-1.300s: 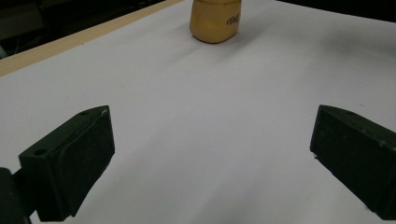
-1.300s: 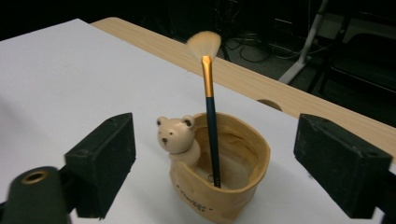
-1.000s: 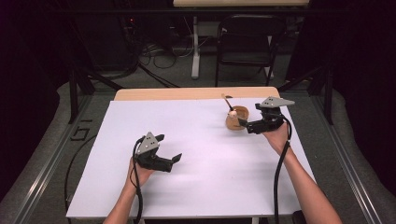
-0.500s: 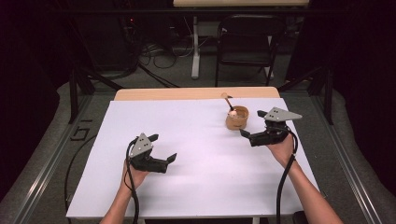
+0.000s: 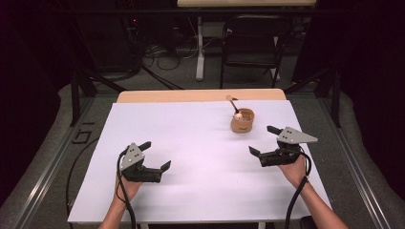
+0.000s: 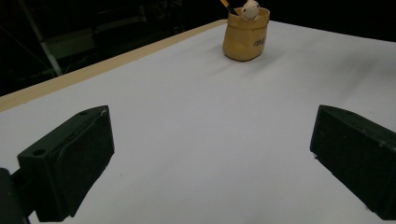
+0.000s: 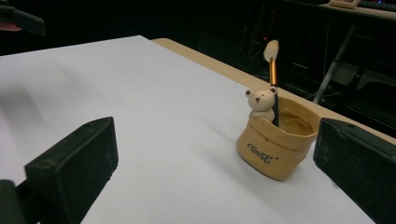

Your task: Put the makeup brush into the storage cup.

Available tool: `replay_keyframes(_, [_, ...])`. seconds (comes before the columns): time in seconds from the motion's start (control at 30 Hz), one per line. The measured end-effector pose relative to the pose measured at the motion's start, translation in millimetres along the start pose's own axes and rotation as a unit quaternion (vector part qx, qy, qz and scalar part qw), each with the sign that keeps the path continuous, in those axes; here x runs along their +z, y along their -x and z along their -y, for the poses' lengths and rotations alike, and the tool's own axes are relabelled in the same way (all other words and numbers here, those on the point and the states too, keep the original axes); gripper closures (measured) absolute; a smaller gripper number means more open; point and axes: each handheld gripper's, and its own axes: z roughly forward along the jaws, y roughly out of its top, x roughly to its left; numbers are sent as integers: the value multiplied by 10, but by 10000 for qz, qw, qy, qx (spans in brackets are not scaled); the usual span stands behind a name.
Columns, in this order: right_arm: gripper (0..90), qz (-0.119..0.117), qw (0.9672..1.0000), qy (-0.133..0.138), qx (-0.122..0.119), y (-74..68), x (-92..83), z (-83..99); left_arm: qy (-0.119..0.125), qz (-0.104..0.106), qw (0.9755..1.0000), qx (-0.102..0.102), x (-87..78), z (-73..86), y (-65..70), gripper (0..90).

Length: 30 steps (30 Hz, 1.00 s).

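Holding right gripper [image 5: 264, 141] wide open and empty near the brush [image 7: 272, 69] in the bear pot [image 7: 276, 144]; I'd pinch its light, stiff handle.

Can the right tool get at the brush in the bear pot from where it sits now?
Probably yes. The right tool is open, the brush sticks up out of the pot, and bare white table lies between them.

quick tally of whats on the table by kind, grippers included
grippers: 2, the left gripper and the right gripper, both open
tan pot with a bear figure: 1
brush standing in the pot: 1
white sheet covering the table: 1
total: 5
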Motion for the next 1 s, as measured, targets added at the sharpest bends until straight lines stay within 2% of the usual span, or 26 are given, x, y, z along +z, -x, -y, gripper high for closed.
replay_keyframes(0.07, [0,-21,10000,40,5,-34,-30,22,47,-25,10000,-84,-55,32,-12,0])
replay_keyframes(0.23, [0,-86,9999,85,-10,-126,-103,79,229,-164,9995,-143,-195,114,-20,0])
replay_keyframes(0.43, [0,-92,9999,79,-23,-201,-204,168,267,-294,9991,-161,-327,215,-31,0])
replay_keyframes(0.5, [0,-120,9999,78,44,-215,-224,208,292,-300,9988,-238,-355,249,-39,0])
replay_keyframes(0.67, [0,-108,9999,32,57,-267,-265,304,270,-335,9986,-320,-396,339,-43,0])
replay_keyframes(1.0, [0,43,9999,-119,86,-352,-376,509,191,-367,9986,-340,-474,471,-15,0])
